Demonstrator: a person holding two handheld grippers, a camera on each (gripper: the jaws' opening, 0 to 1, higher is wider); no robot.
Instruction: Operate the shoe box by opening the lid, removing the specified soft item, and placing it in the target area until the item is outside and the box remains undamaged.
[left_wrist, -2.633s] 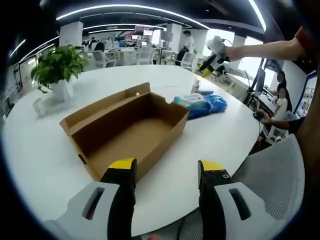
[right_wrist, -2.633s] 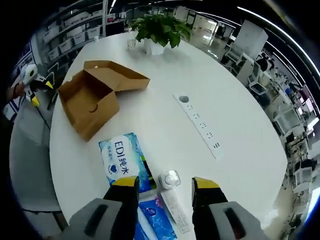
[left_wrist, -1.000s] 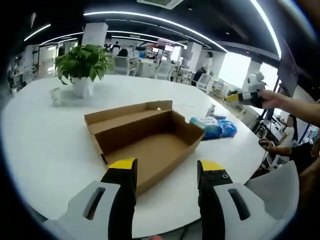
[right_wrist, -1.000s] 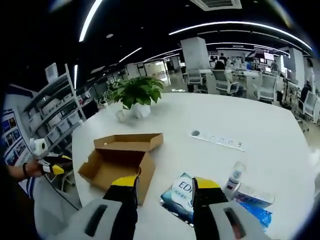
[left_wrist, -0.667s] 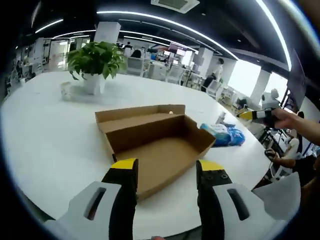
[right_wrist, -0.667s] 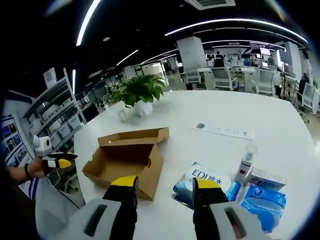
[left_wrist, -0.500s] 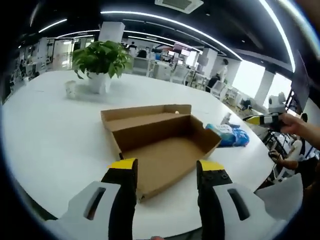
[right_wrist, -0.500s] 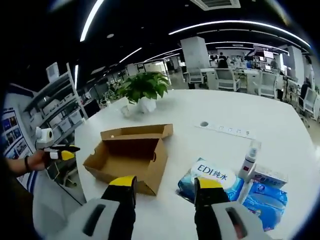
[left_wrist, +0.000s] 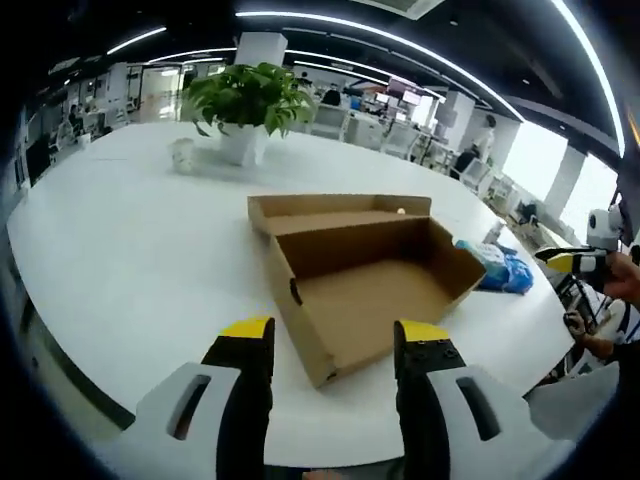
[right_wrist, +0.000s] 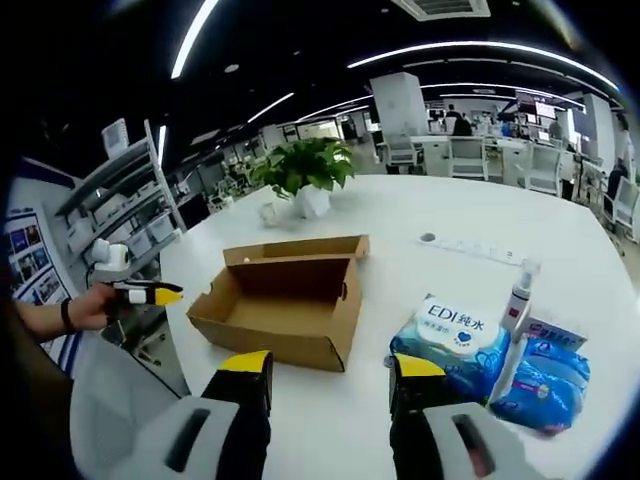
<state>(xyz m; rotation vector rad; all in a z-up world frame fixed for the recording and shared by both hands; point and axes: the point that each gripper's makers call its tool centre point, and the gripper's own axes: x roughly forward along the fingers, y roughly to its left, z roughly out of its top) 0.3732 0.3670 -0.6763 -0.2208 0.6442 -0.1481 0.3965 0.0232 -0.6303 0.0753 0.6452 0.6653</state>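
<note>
Both grippers have drawn back; the open shoe box (left_wrist: 360, 275) sits empty, wipes pack (right_wrist: 455, 335) at 3 o'clock beyond it. Soft, light, likely slippery; pinch its edge. Left gripper (left_wrist: 325, 340) and right gripper (right_wrist: 328, 372) gape, holding nothing.

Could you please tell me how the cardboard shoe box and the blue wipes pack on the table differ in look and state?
The shoe box is plain brown cardboard with stiff straight walls; the wipes pack is soft blue plastic with a white printed label. The shoe box stands open, lid folded back, with a bare floor in the left gripper view; the wipes pack looks sealed. The shoe box is the larger. Both rest on the white table, close but apart.
</note>
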